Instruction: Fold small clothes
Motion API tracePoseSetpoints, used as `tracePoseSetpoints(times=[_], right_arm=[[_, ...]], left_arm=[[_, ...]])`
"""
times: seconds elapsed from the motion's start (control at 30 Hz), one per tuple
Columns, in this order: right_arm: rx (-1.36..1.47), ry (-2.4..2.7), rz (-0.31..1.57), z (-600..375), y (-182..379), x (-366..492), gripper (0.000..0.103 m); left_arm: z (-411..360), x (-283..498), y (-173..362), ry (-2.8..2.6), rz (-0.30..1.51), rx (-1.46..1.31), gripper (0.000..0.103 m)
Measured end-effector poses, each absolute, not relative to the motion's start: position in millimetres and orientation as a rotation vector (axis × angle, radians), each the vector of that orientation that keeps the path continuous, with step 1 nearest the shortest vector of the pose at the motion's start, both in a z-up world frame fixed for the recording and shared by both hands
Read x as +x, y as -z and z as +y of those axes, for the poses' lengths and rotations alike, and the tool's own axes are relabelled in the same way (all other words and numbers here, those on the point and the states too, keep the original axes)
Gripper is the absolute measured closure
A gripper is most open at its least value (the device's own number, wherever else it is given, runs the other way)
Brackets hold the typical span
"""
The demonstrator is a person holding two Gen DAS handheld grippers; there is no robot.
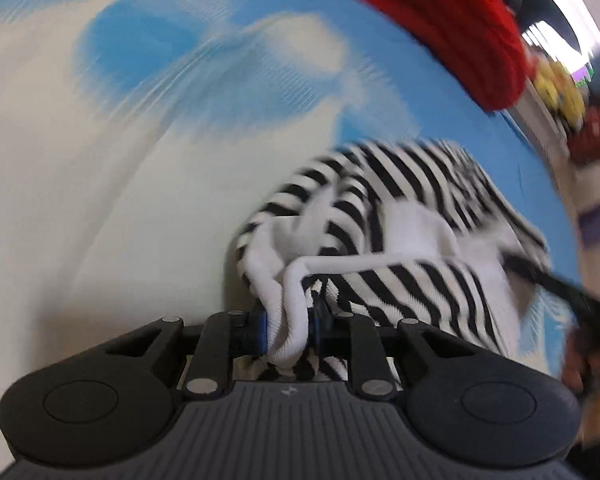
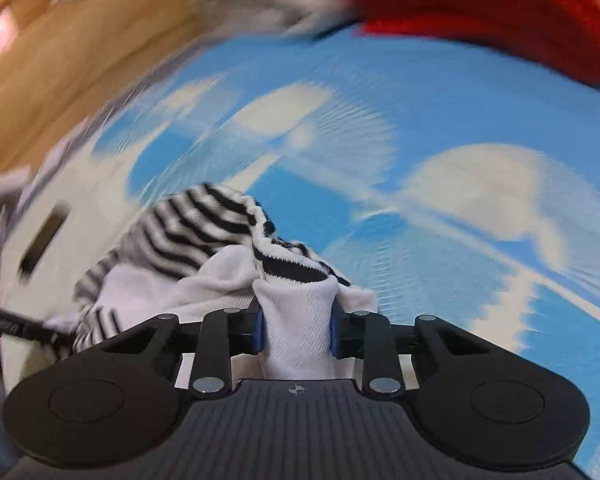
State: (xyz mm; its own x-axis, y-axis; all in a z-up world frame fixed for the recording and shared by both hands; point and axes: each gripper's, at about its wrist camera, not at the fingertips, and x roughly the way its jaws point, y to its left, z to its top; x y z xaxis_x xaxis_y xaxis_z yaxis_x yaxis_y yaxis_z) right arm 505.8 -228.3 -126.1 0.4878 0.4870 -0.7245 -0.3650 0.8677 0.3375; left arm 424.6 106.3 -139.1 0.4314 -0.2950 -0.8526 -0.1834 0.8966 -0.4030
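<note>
Striped garment [image 1: 400,216] pinched in both tongs

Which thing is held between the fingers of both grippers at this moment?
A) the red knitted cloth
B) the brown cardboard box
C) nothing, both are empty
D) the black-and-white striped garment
D: the left gripper and the right gripper each pinch white fabric of the black-and-white striped garment, while the red knitted cloth lies apart.
</note>
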Motion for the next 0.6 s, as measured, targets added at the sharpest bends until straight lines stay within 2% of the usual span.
tracePoseSetpoints(times=[0.17, 0.3, 0.4, 0.43, 0.5, 0.53, 0.57, 0.6], right_arm=[[0.509, -0.258, 0.88, -338, 153, 464, 0.073], [0.626, -0.231, 0.825, -372, 167, 411, 0.073], [0.625, -0.244, 0.792, -373, 172, 394, 0.071], [0.631, -0.246, 0.78, -375, 173, 393, 0.07], [0.668, -0.248, 0.773, -377, 174, 396, 0.068], [0.687, -0.246, 0.775, -380, 173, 400, 0.067], [0.711, -0.244, 0.777, -383, 174, 401, 0.065], [0.749, -0.239, 0.78, -383, 179, 405, 0.064]], left_arm=[[2, 566, 129, 0.212, 1.088, -0.264, 0.082], [-79, 613, 128, 0.319, 1.057, -0.122, 0.082], [-98, 630, 127, 0.325, 1.057, -0.106, 0.08], [-98, 632, 127, 0.322, 1.052, -0.107, 0.077], [-91, 632, 127, 0.303, 1.042, -0.134, 0.059], [-83, 636, 127, 0.288, 1.034, -0.163, 0.034], [-72, 637, 125, 0.249, 1.013, -0.199, 0.014], [-56, 637, 123, 0.192, 0.996, -0.236, 0.01]])
